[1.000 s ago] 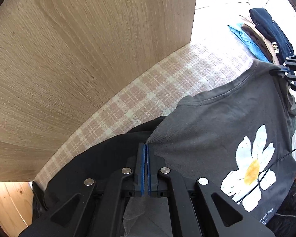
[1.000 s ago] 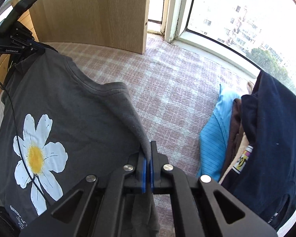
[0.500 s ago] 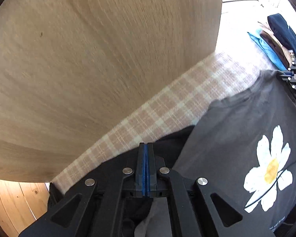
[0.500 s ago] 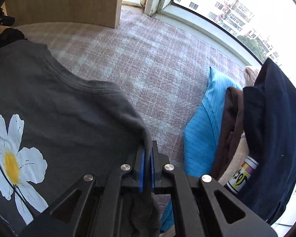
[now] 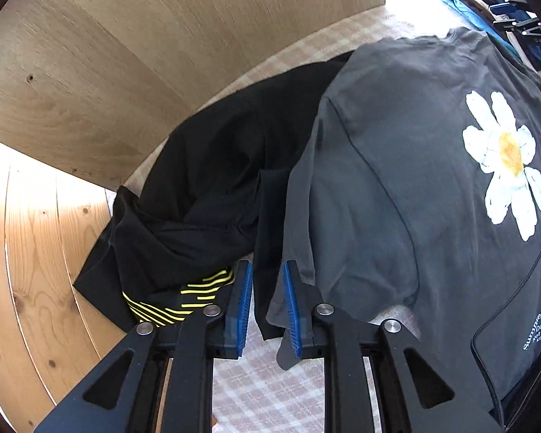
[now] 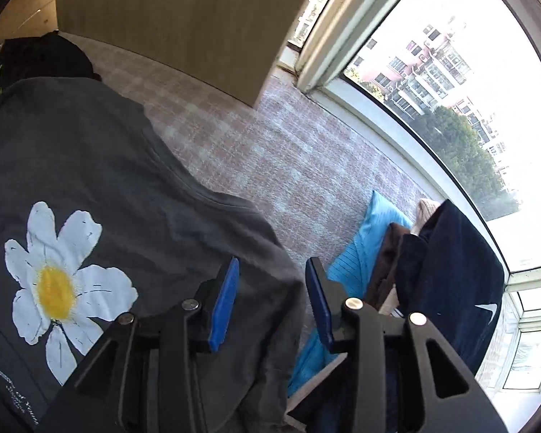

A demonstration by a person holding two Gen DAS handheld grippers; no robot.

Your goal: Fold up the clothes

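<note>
- Left gripper (image 5: 267, 301) — jaws have just been opening; blue pads stand apart with a loose edge of cloth lying between them, not pinched. Released.
- Right gripper (image 6: 272, 301) — jaws likewise just opened, wider; the shoulder edge of the shirt sags through the gap, neither pad pressing it. Released.
- Dark grey cotton T-shirt with a white-and-yellow daisy print (image 5: 414, 166) lies spread print-up on the pink-and-cream plaid cloth surface (image 6: 288, 151), ahead of and between the two tools. Its left sleeve hem falls at the left tool's tips; its other shoulder sits under the right tool.
- Black garment with yellow stripes (image 5: 205, 180) is bunched just left of the left tool, partly under the grey shirt's edge.
- Pile of folded clothes — blue, brown, navy (image 6: 432, 270) — sits just right of the right tool, beside the window.
- A thin black cable (image 5: 515, 288) trails over the shirt near the print.
- Handling, by judgement: light, limp jersey, no stiffness — it drapes and wrinkles, drags along the plaid rather than sliding clean. Not fragile.
- Where to grip: seams and hems hold best — sleeve hem or shoulder seam for each tool, pinching both layers. A grip in mid-panel would only bunch the cloth.
- Risk: the left pads may catch the black garment along with the grey.
</note>
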